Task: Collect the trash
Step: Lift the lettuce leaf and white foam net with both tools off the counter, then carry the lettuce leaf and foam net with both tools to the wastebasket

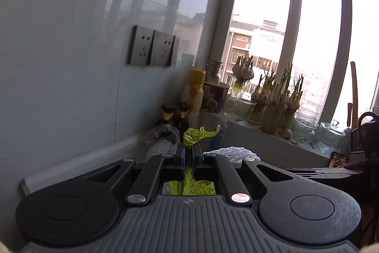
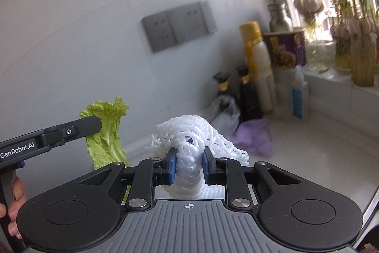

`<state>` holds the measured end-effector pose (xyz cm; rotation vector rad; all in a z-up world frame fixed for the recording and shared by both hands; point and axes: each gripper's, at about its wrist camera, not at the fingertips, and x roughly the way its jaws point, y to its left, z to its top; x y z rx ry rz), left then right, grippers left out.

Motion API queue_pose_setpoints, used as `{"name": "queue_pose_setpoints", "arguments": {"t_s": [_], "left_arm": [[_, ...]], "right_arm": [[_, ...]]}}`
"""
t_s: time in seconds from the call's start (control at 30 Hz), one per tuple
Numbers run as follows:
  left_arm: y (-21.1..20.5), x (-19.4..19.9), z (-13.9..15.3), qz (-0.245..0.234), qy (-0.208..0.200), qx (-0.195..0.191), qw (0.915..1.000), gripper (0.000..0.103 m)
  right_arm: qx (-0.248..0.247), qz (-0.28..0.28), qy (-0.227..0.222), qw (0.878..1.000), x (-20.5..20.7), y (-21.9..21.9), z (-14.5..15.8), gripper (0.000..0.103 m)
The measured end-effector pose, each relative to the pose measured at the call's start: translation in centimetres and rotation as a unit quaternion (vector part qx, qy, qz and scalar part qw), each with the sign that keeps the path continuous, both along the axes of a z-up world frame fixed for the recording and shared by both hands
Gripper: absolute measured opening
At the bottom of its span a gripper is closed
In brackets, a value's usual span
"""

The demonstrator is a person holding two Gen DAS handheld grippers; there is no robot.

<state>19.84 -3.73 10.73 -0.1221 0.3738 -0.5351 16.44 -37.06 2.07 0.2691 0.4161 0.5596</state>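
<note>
The left tongs (image 1: 188, 154) are pinched nearly flat on a cabbage leaf (image 1: 200, 132), which sticks up past the tips and hangs down behind them. From the right wrist view the same leaf (image 2: 106, 134) dangles in the air, clear of the counter (image 2: 308, 153). The right tongs (image 2: 188, 166) are closed partway on a white foam fruit net (image 2: 196, 134), squeezing its middle so both ends bulge out; it too looks lifted off the counter.

So both hands appear loaded, and the step in hand is likely the carry: 2 pieces of trash picked up, neither yet dropped anywhere. No bin or bag shows in either view, so the next move calls for swinging both tongs away from the back corner of the counter, where the bottles (image 2: 248, 91) stand, toward wherever the trash goes, keeping both grips firm.

A purple bag (image 2: 257, 136) lies near that corner and may be the next thing to collect.
</note>
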Motion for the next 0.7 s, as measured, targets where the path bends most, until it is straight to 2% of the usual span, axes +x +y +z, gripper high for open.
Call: {"name": "queue_pose_setpoints", "arguments": {"t_s": [0.23, 0.7], "left_arm": [[4.1, -2.3, -2.7, 0.016, 0.067, -0.014, 0.9975, 0.005], [10.2, -8.5, -6.9, 0.011, 0.124, 0.013, 0.9921, 0.005]], "right_arm": [[-0.024, 0.048, 0.017, 0.998, -3.4, 3.1, -1.1, 0.021], [-0.087, 0.148, 0.024, 0.985, -10.9, 9.8, -3.6, 0.021]]}}
